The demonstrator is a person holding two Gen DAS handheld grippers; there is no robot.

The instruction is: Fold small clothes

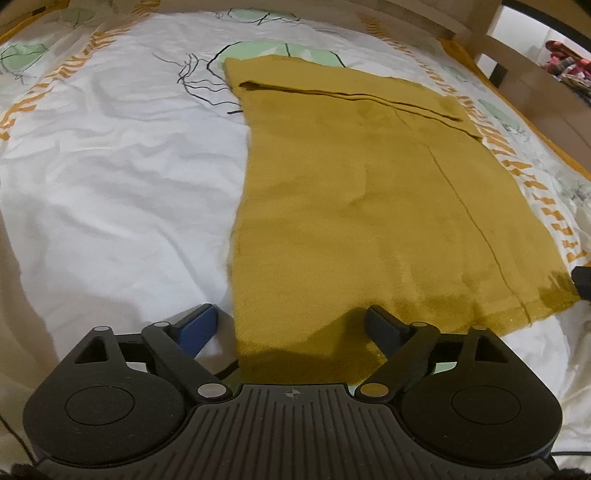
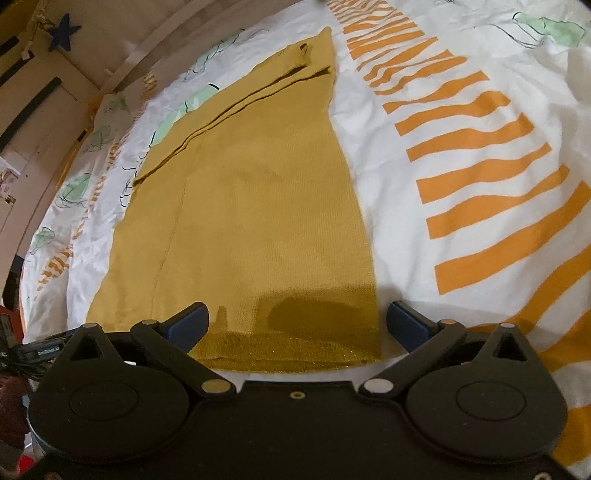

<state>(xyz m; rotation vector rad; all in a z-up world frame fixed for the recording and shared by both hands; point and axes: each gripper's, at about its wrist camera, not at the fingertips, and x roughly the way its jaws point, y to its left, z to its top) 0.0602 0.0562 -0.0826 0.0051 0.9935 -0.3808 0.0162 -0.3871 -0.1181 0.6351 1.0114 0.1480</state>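
A mustard-yellow knitted garment lies flat on the bed, folded lengthwise, with a sleeve folded across its far end. It also shows in the right wrist view. My left gripper is open and empty, its jaws straddling the garment's near left corner, just above the hem. My right gripper is open and empty, its jaws spanning the near right corner of the hem. The dark tip of the right gripper shows at the right edge of the left wrist view.
The bed has a white cover with green leaf prints and orange stripes. A wooden bed frame stands at the far right. A wall with a blue star is at far left.
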